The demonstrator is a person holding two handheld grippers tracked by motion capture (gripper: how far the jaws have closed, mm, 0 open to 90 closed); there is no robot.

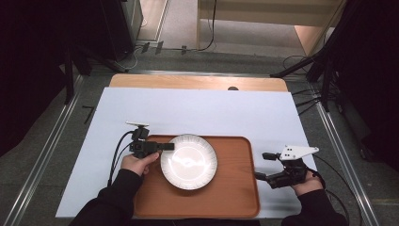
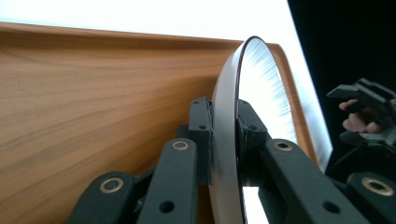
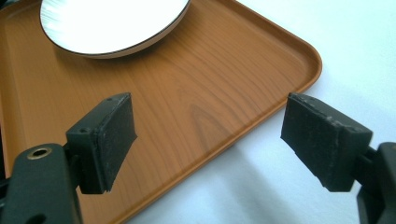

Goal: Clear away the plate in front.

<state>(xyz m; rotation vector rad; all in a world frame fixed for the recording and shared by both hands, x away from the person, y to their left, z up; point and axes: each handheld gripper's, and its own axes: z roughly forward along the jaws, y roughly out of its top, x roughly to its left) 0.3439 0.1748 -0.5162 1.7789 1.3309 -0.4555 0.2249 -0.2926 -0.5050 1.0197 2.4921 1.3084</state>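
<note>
A brown wood-grain tray (image 1: 235, 197) is laid on a white sheet (image 1: 197, 110) that covers most of the desk (image 1: 197, 81), whose bare wooden edge is seen along the far side. One thing is held in the tray: a white plate (image 1: 189, 161) with a ribbed rim and a thin dark edge line, set in the tray's far half, left of its middle as seen from above. The plate itself is seen to carry nothing, and its glazed face is lit brightly.

The left tongs (image 1: 168, 146) are reached in from the tray's left side and are clenched on the plate's left rim. In the left gripper view the rim (image 2: 229, 140) is seen pinched between the two pads, one pad pressed on the underside and one on the upper face, and the plate is viewed edge-on against the tray floor (image 2: 93, 93). Whether the plate is lifted clear of the tray at that side cannot be told.

The right tongs (image 1: 263, 165) are held beside the tray's right edge, over the white sheet, with the jaws spread wide and nothing between them. In the right gripper view the tray's rounded corner (image 3: 299, 56) is seen lying between the two pads (image 3: 114, 140), not touched by either, with the plate (image 3: 112, 23) farther off.
</note>
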